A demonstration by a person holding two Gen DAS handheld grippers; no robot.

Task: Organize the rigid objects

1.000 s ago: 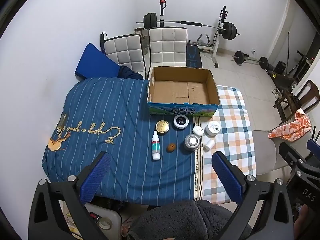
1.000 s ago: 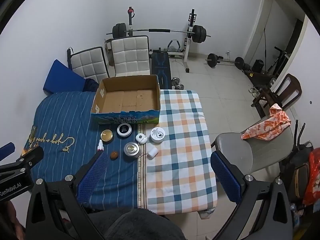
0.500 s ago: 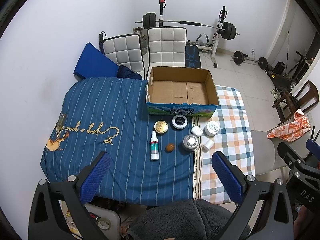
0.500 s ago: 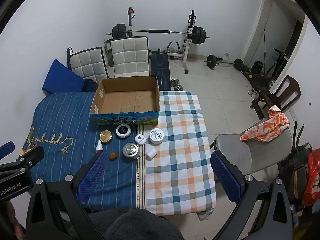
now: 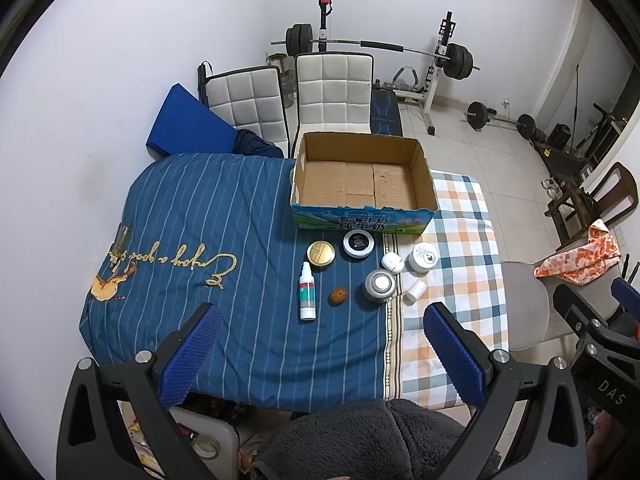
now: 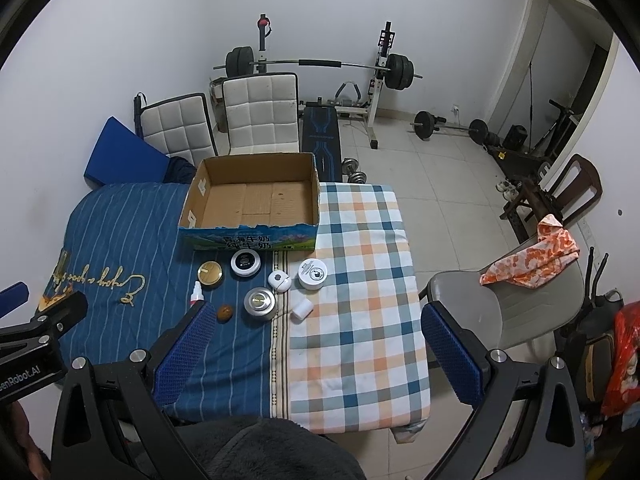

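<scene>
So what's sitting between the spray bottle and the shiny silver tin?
A small brown nut-like thing lies between the spray bottle and the silver tin, touching neither. The left wrist view shows it best.

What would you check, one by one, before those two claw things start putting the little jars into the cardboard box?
1. Cardboard box open and empty: ok.
2. Left gripper jaws wide apart, holding nothing: ok.
3. Right gripper jaws wide apart, holding nothing: ok.
4. Spray bottle lying flat, apart from the walnut: ok.
5. Silver tin upright with room around it: ok.
6. Lids on the jars screwed tight: cannot tell.
</scene>
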